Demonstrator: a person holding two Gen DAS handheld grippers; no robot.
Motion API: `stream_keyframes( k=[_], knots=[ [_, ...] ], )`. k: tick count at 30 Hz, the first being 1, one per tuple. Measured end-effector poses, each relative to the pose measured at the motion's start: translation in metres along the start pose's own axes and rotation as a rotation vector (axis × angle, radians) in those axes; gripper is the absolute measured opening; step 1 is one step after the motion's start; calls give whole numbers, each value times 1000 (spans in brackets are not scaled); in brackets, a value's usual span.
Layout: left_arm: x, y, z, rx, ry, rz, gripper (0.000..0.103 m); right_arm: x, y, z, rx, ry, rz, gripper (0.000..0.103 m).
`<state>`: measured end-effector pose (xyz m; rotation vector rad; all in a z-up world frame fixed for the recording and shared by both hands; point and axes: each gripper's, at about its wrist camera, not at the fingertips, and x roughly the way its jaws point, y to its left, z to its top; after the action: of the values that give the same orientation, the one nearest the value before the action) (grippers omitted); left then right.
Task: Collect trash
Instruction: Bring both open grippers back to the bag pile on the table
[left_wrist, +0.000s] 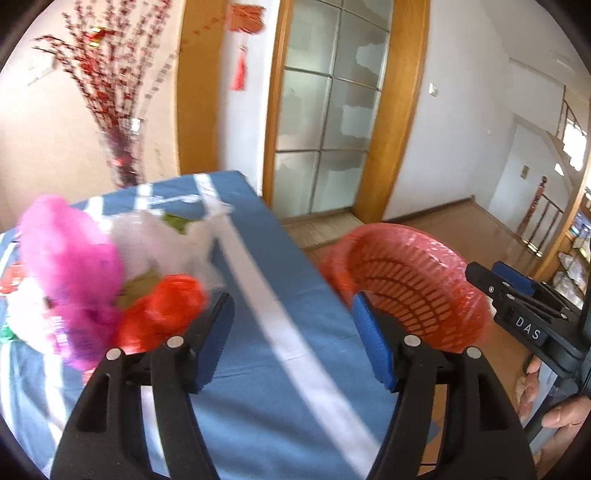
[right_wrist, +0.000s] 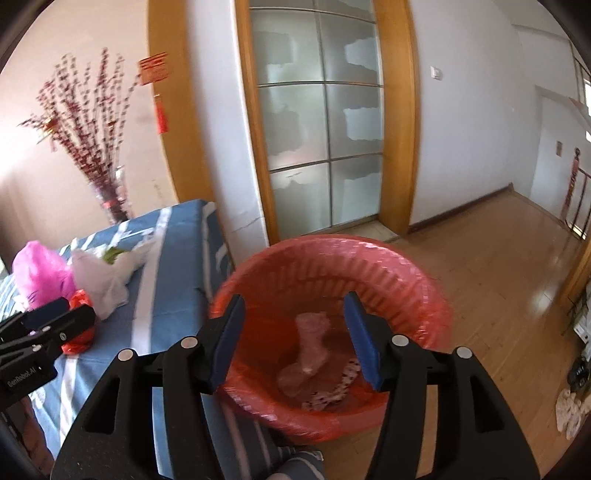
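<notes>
We are holding our left claw (left_wrist: 293, 325) apart and empty over the blue striped tabletop (left_wrist: 295, 295), beside the crumpled bags (left_wrist: 110, 273). Our right claw (right_wrist: 293, 332) is gaping, empty, above the red bin (right_wrist: 424, 295) holding wrappers (right_wrist: 310, 354).
</notes>
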<state>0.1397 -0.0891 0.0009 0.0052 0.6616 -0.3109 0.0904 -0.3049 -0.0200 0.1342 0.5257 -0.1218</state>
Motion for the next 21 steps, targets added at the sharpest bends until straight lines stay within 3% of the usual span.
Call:
stream_keyframes(
  k=[8,21],
  knots=[
    [-41,50,-22,-12,-55,161,70,-6,60,-10,-85,0,99,56],
    [-83,154,-56,-189,-45,338,70,10,175,-30,-145,105,318,56]
  ],
)
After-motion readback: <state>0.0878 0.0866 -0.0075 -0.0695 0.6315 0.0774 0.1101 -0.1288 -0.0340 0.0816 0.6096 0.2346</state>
